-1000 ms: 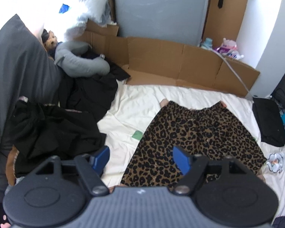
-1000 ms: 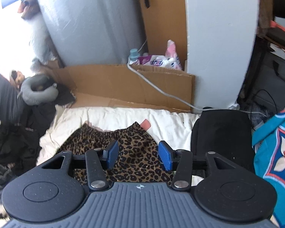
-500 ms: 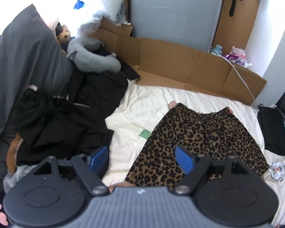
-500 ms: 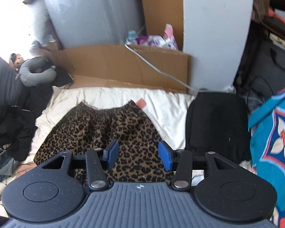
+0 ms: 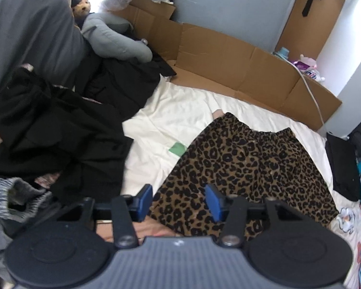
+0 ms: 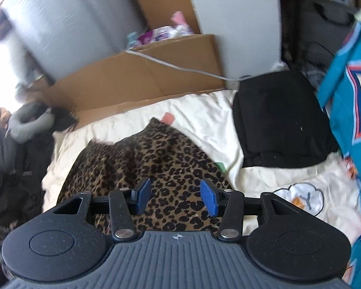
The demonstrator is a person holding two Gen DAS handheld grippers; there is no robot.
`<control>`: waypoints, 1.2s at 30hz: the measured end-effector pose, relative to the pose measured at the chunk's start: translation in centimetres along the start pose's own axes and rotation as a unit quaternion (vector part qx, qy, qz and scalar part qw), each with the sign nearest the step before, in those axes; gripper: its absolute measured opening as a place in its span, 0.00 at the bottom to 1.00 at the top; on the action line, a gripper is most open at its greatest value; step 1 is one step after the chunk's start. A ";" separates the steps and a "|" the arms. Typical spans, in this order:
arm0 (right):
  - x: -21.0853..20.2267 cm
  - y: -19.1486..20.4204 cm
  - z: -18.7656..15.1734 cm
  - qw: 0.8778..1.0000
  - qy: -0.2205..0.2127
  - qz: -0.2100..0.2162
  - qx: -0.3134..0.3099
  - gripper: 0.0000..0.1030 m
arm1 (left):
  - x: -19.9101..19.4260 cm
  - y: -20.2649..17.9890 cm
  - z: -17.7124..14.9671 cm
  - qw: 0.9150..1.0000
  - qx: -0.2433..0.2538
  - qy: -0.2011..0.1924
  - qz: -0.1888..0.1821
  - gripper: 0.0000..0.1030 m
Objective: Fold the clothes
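leopard-print skirt lies flat and unfolded on the white bed sheet; left claw, just closing partway, and right claw hover spread above its hem, gripping nothing. folding not yet begun.

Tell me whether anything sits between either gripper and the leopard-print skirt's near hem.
Nothing visible does. The leopard-print skirt lies flat on the white sheet, bare beneath the left gripper and right gripper; both stand open.
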State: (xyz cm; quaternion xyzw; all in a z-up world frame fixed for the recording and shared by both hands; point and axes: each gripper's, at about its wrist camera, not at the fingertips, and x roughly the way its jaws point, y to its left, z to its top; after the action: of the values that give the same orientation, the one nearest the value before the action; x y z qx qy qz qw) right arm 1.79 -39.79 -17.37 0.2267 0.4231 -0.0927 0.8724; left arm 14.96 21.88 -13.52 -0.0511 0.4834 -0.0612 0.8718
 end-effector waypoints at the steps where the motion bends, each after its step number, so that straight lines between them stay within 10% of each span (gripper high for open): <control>1: 0.9 -0.3 -0.3 1.000 0.003 -0.004 -0.006 0.51 | 0.7 0.1 -0.2 1.000 -0.004 0.001 -0.001 0.45; 9: 7.4 -4.9 1.0 0.993 0.090 -0.073 0.036 0.51 | 7.6 2.3 -1.6 0.999 -0.027 0.030 0.006 0.38; 36: 19.7 -12.9 -7.4 0.996 0.074 -0.034 0.025 0.41 | 19.6 6.2 -6.0 0.999 -0.016 0.048 -0.004 0.34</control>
State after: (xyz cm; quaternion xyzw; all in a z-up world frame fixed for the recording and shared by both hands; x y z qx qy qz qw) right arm 4.32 -47.07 -40.83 0.2405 0.4917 -0.1155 0.8289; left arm 20.49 24.76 -34.02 -0.0637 0.5251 -0.0592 0.8466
